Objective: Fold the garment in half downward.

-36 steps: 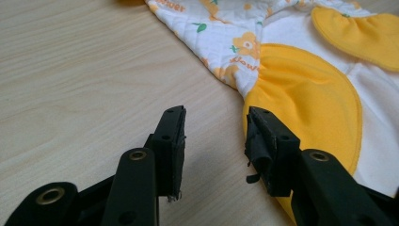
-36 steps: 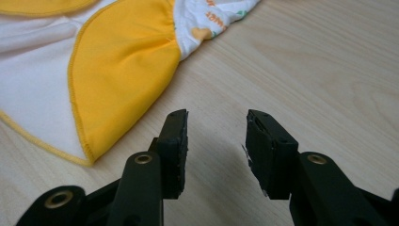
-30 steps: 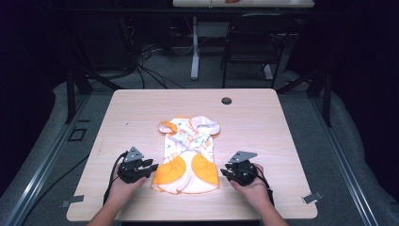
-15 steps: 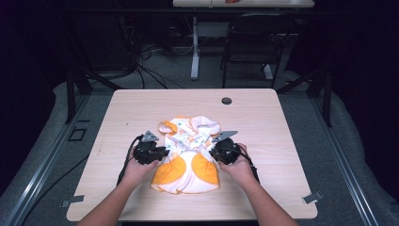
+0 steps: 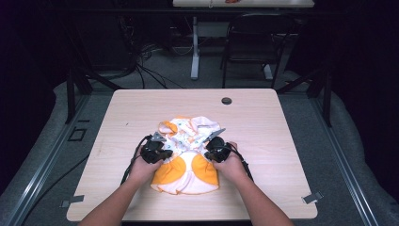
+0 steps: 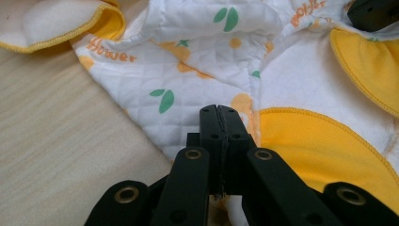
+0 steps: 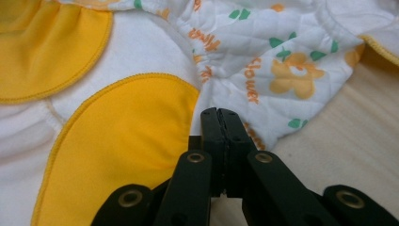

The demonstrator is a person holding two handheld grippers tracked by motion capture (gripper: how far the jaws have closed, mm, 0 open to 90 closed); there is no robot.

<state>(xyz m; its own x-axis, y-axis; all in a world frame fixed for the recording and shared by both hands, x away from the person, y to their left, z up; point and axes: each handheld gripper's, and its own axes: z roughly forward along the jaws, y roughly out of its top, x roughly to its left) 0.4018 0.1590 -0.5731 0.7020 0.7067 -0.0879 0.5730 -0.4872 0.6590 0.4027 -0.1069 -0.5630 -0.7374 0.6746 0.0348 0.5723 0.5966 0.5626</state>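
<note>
Two grippers sit at the middle of a small baby garment [image 5: 187, 155] on the worktop [image 5: 263, 127], one on each side edge. My left gripper [image 5: 162, 151] has its jaws pressed together, and in the left gripper view [image 6: 220, 122] they seem to pinch the quilted white edge beside an orange panel; I judge it a grip on the cloth, though the pinched fold itself is hidden under the tips. My right gripper [image 5: 211, 151] looks the same: jaws closed at the printed hem, seen in the right gripper view [image 7: 221, 123], with the fabric running in under them.

The garment lies near the centre of the worktop, a little toward my side. Its long axis runs away from me, orange seat panels at the near end, the bunched flower-print part with orange-trimmed openings at the far end, pointing toward the small dark hole [image 5: 226, 100] in the worktop.

What worries me: each grip looks thin, right at the hem, so a lift or pull could let the cloth slip out of one side and leave it hanging skewed. If either bite took only the top layer, the layers would part instead of moving together. The far end is already rumpled, and dragging could bunch it more.
</note>
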